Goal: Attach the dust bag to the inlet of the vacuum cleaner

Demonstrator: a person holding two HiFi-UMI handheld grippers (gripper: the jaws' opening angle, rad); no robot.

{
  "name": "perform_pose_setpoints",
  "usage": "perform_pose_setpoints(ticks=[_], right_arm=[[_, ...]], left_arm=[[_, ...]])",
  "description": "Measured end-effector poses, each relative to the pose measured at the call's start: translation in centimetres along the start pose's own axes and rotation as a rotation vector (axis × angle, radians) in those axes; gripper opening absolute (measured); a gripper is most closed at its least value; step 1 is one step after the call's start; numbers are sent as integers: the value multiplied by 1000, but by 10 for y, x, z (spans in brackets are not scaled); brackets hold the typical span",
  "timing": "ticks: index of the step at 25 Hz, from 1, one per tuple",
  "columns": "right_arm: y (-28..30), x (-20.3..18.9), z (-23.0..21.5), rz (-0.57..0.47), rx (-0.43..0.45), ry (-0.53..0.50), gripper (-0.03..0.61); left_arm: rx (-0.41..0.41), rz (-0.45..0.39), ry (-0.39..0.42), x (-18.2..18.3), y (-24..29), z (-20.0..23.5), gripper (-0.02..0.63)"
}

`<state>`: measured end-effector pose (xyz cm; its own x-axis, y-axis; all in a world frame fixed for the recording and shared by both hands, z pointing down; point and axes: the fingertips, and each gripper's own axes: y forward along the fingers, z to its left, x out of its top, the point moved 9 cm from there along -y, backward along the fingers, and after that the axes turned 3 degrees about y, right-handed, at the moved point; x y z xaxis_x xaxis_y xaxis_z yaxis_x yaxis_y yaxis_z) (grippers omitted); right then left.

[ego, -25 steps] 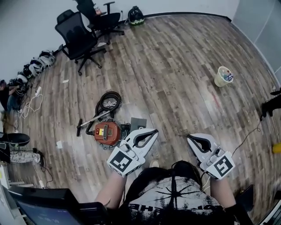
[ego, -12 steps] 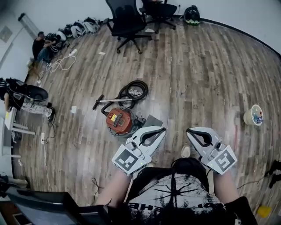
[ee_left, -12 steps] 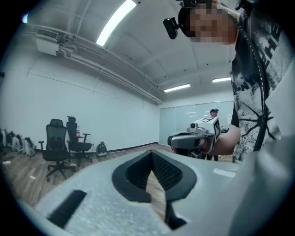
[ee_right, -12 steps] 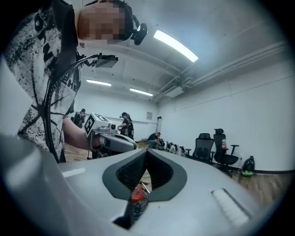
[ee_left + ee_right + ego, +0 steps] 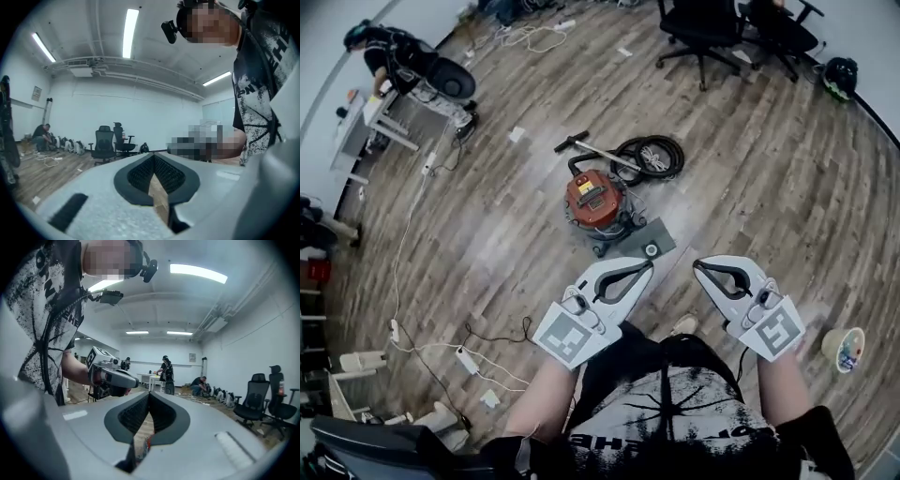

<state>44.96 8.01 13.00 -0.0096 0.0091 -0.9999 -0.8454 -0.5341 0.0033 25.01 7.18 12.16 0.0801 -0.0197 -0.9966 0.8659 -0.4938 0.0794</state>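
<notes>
Standing over a wood-plank floor, person holds both tongs out level at waist height, well above the floor

- Left gripper: jaws shut tip to tip, nothing between them; its own view shows only floor through the slot behind the closed tips
- Right gripper: jaws likewise pressed together and empty; its view also catches the other tong off to the side
- The two tips sit near each other but apart, both angled toward the machine ahead
- Vacuum cleaner: red-orange drum, upright on the floor just beyond the tips, well apart from both
- Black hose coiled on the floor beside the drum, with a wand lying across
- Dust bag: flat grey piece lying on the floor against the drum's near side, round opening at its near corner; untouched by either tong
- Office chairs at the far wall; a cup on the floor off to the right
</notes>
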Motion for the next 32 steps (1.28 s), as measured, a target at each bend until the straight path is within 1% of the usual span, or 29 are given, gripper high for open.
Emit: perform_pose_setpoints(ticks=[3, 7, 10, 13, 17, 19, 21, 23, 24, 26, 27, 29, 30, 32], right_arm=[[33, -6, -6, 14, 107, 3, 3], [72, -9, -9, 67, 166, -3, 3], [104, -7, -17, 112, 178, -37, 3], [130, -4, -27, 127, 176, -57, 3], [152, -10, -42, 155, 190, -97, 3], [155, -21, -53, 177, 232, -113, 3], [154, -39, -67, 232, 296, -154, 3], [150, -62, -82, 324, 383, -212, 5], [149, -76, -90, 363, 415, -215, 5], [154, -117, -103, 435, 440, -181, 17], [157, -144, -105, 485, 451, -177, 46], [160, -209, -106, 587, 467, -172, 65], [162, -247, -107, 624, 472, -162, 77], [167, -328, -109, 662, 498, -122, 109]], left_arm=[[118, -24, -18, 1, -22, 16, -2], [191, -23, -29, -5, -51, 41, -2], [210, -21, -31, -14, -66, 70, -2], [208, -3, -17, -20, -76, 97, -2], [206, 77, 35, -19, -82, 120, -2], [229, 108, 38, -21, -79, 120, -2], [274, 131, 5, -28, -72, 115, -2], [329, 146, -54, -40, -62, 110, -2], [356, 140, -85, -47, -56, 109, -2], [405, 99, -145, -69, -44, 112, -2], [419, 81, -176, -84, -40, 112, -2], [417, 85, -226, -125, -33, 114, -2], [406, 103, -232, -149, -28, 118, -2], [375, 127, -205, -199, -15, 132, -2]])
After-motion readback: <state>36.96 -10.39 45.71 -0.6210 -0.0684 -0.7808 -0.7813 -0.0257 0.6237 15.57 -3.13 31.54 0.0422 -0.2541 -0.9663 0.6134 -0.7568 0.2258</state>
